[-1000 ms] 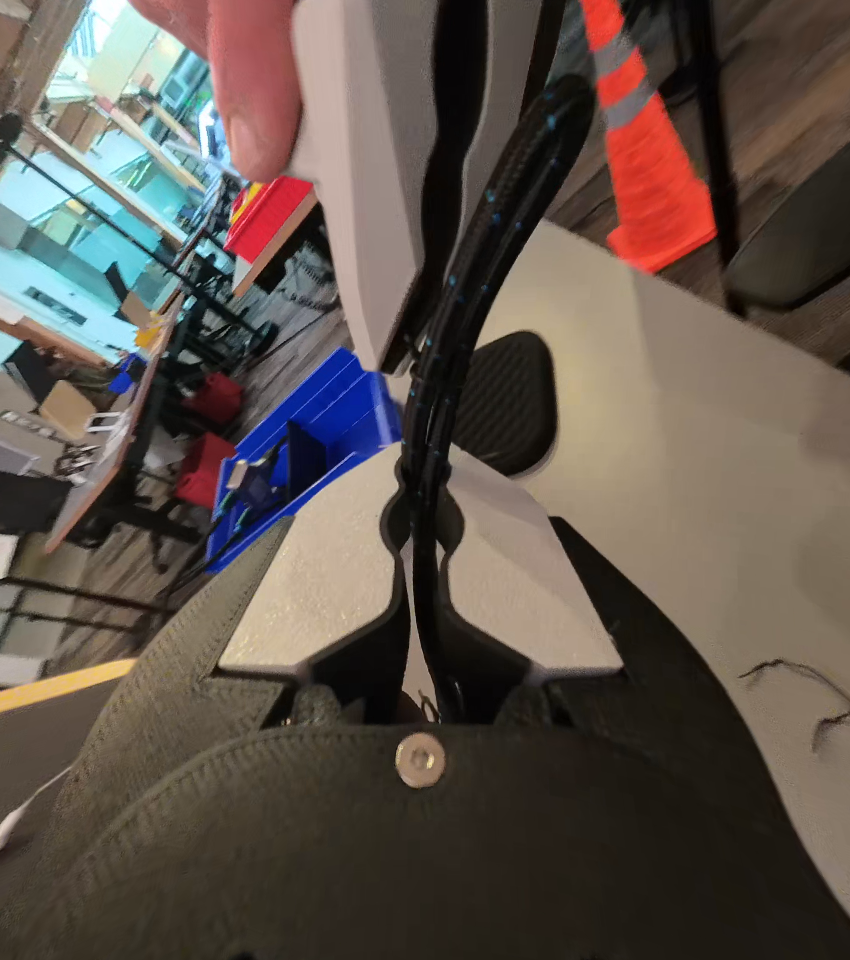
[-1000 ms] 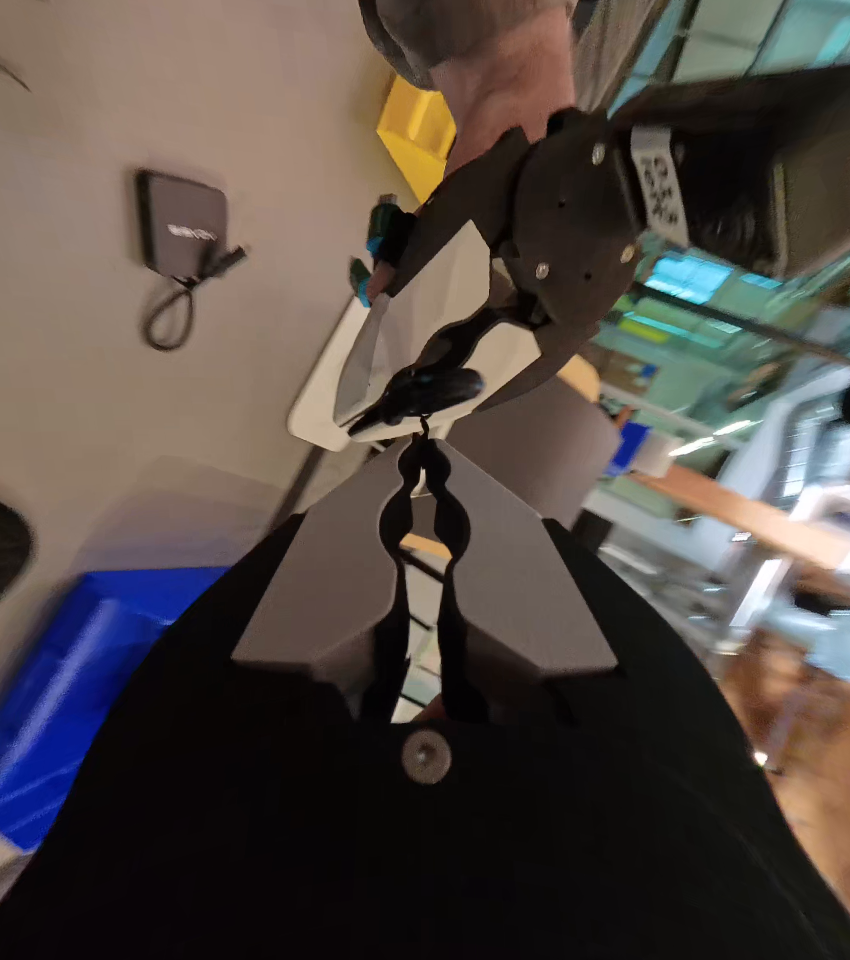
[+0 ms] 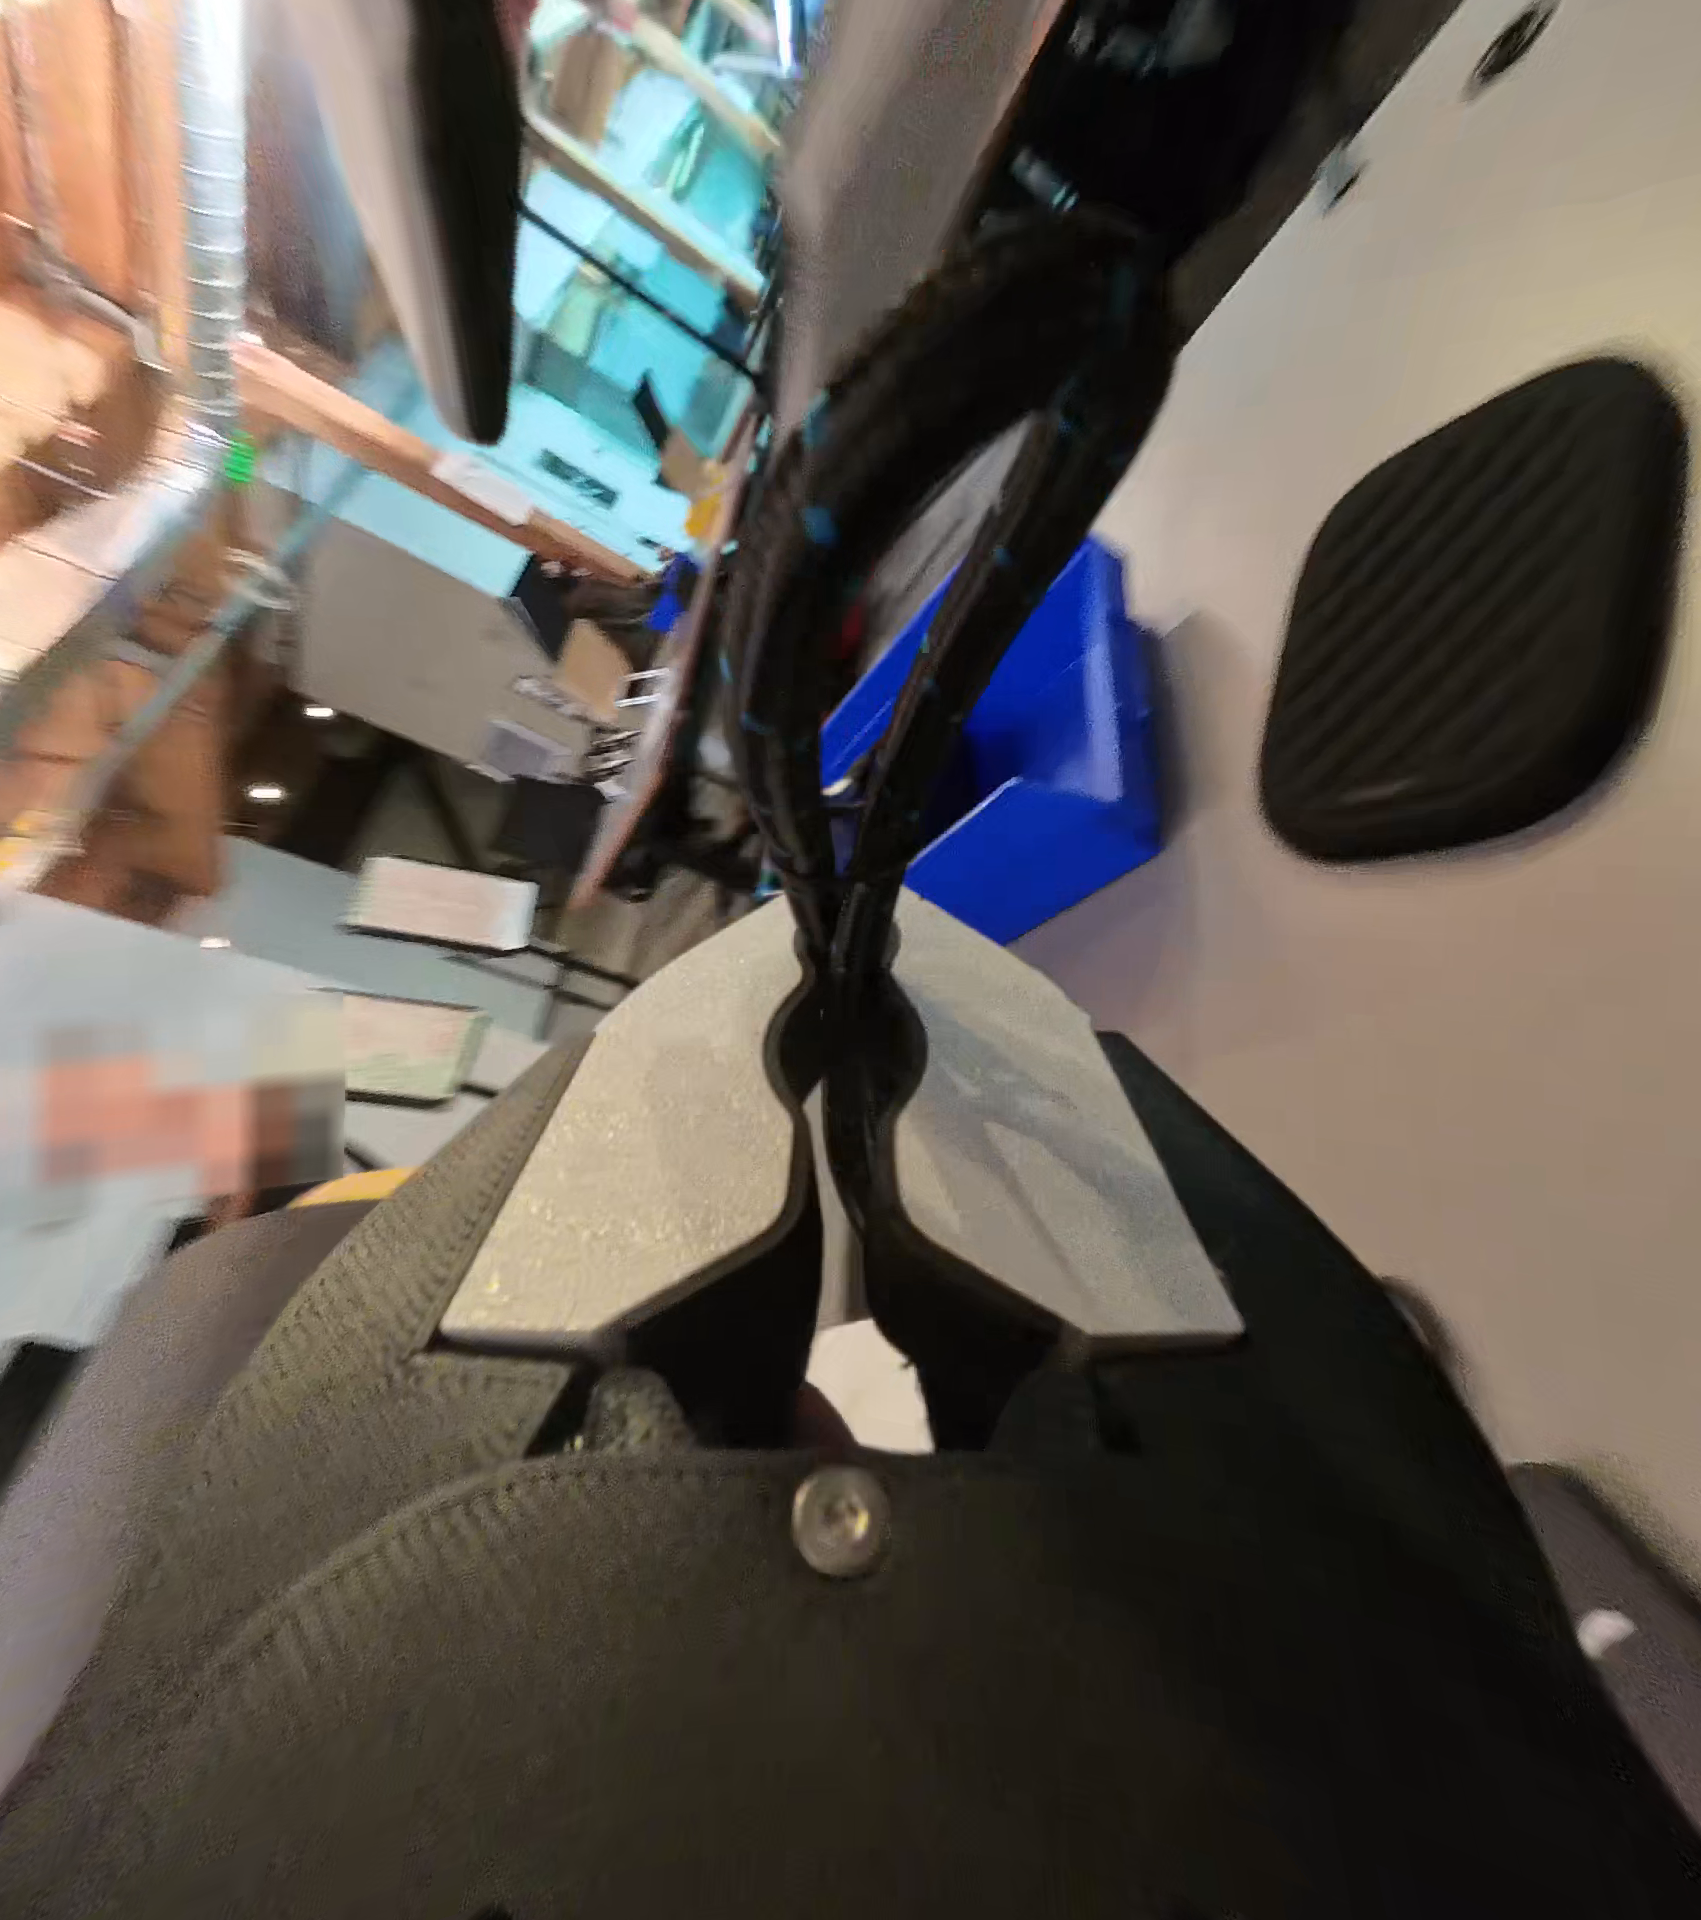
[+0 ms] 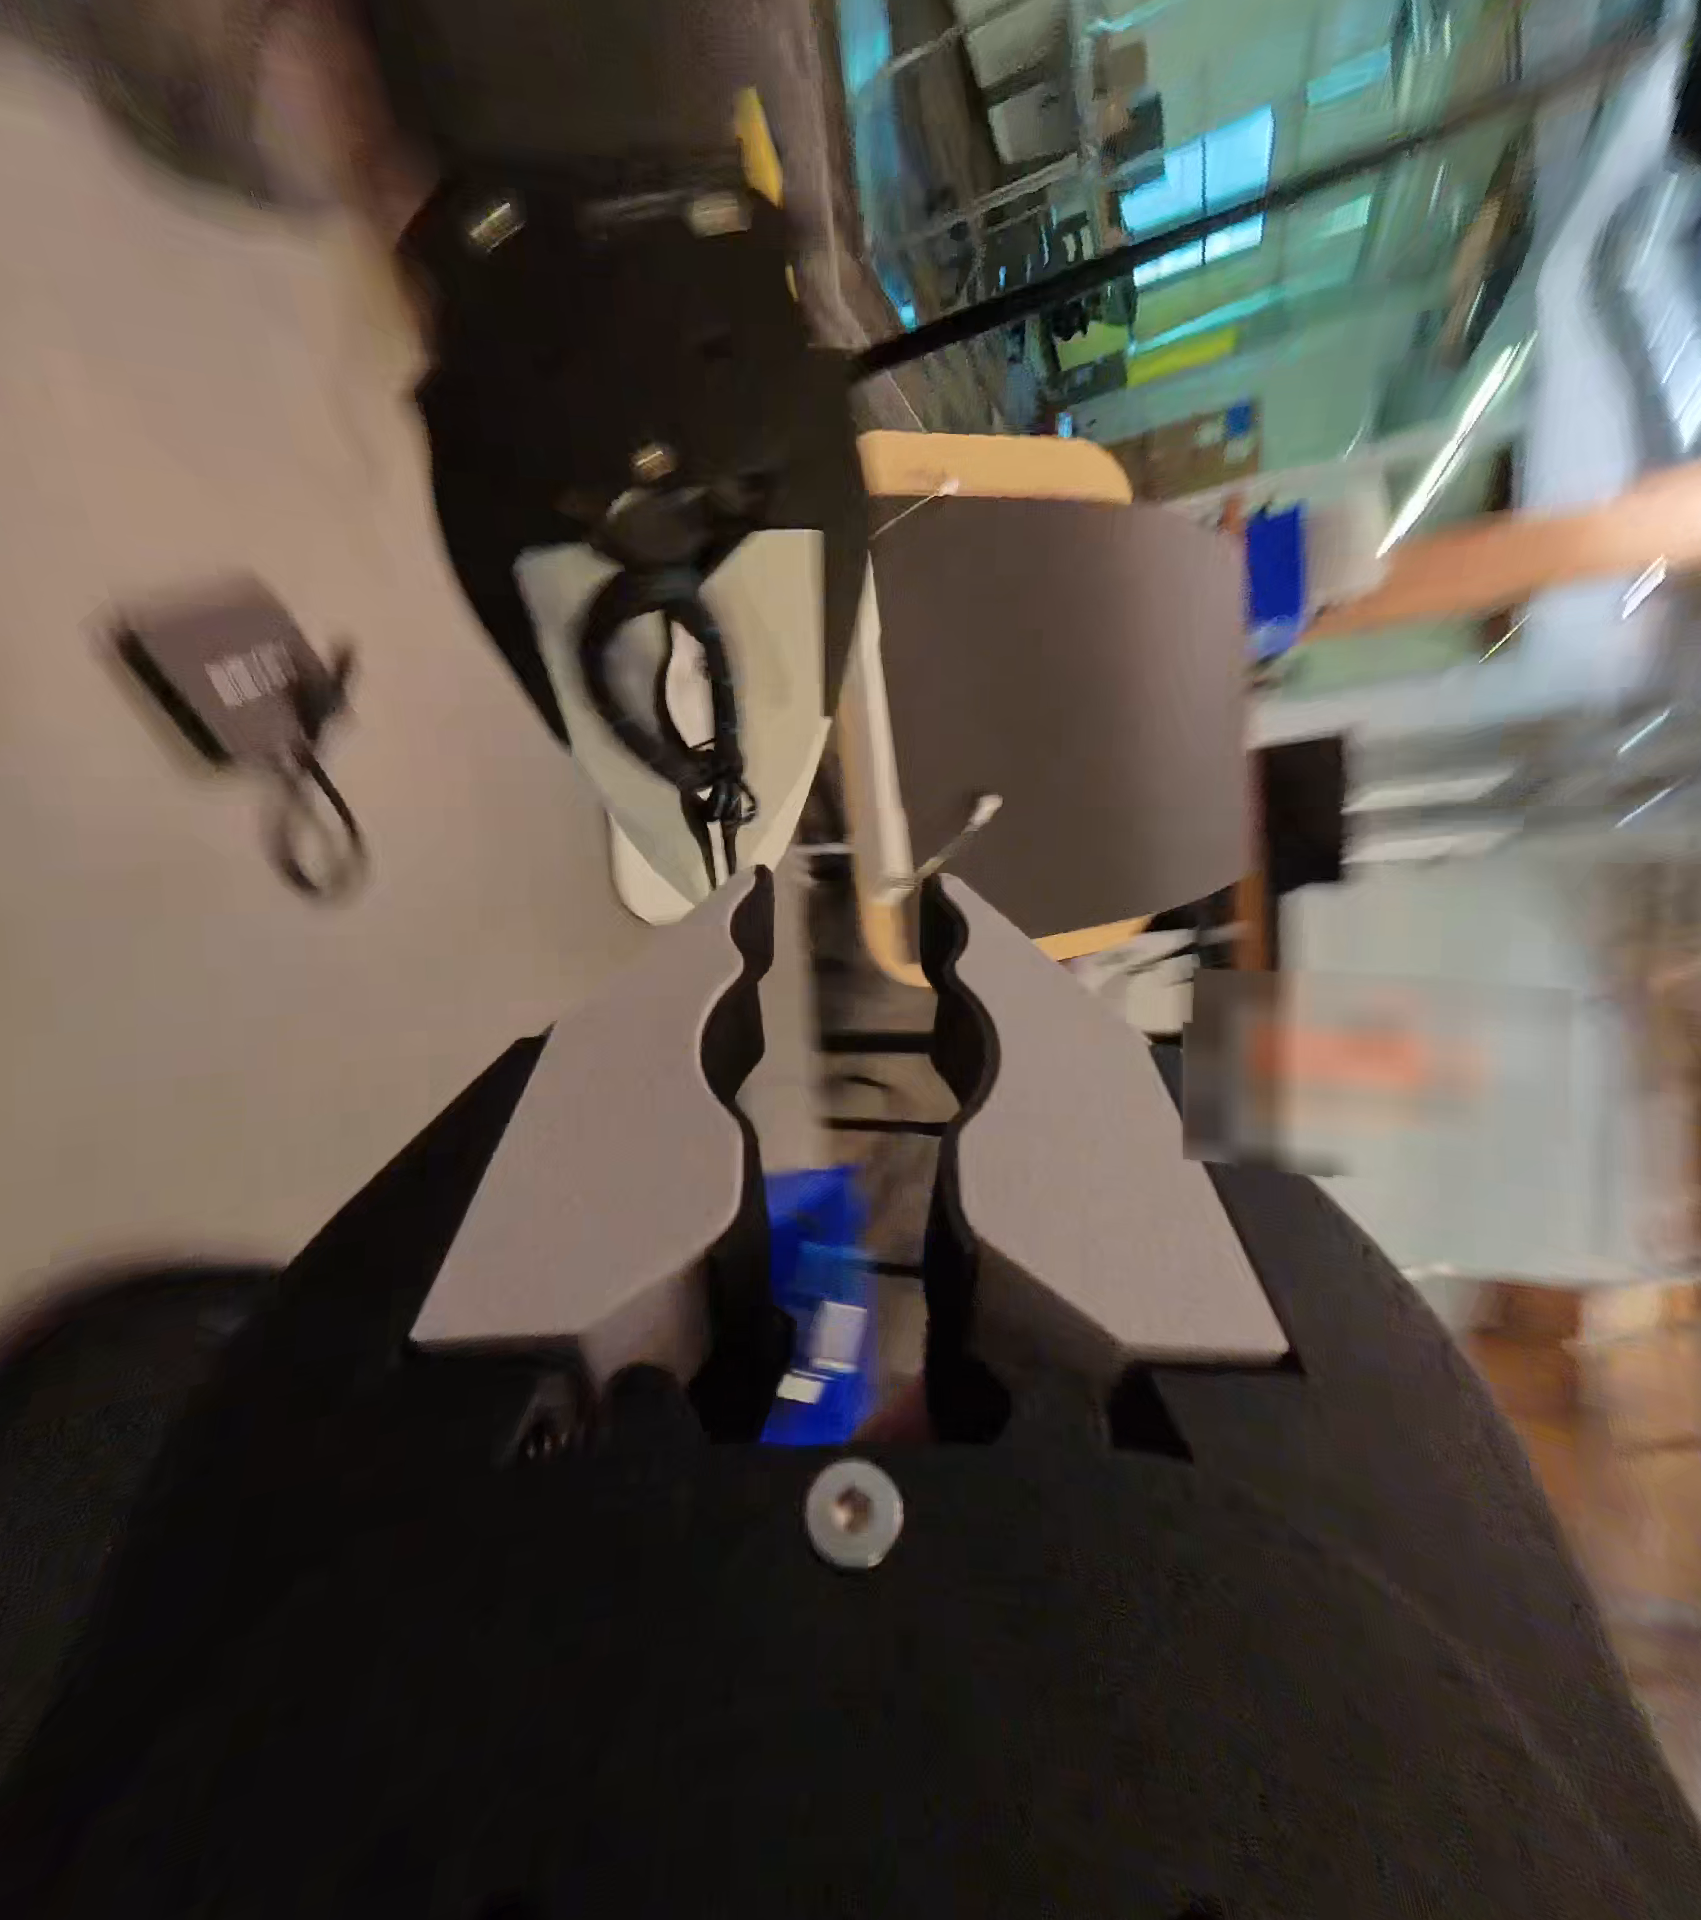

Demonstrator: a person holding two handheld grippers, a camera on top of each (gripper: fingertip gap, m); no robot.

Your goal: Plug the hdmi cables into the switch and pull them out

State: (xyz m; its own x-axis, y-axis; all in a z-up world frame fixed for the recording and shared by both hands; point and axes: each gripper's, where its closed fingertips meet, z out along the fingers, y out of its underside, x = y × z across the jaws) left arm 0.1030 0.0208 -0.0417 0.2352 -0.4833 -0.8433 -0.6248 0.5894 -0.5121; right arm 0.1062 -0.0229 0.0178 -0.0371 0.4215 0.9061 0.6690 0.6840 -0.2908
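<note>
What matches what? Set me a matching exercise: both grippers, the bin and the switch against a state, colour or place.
1. left gripper
2. right gripper
3. bin
4. switch

a. open, holding nothing
b. blue
c. shut on the hdmi cable
d. lying on the table

Pairs: 1-c, 2-a, 3-b, 4-d

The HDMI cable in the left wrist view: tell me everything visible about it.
The HDMI cable is black and braided with blue flecks. Doubled into strands, it is pinched between the closed fingers of the left hand-held gripper and rises from them towards the top of the frame, in front of the blue bin. Motion blur hides its connectors.
</note>
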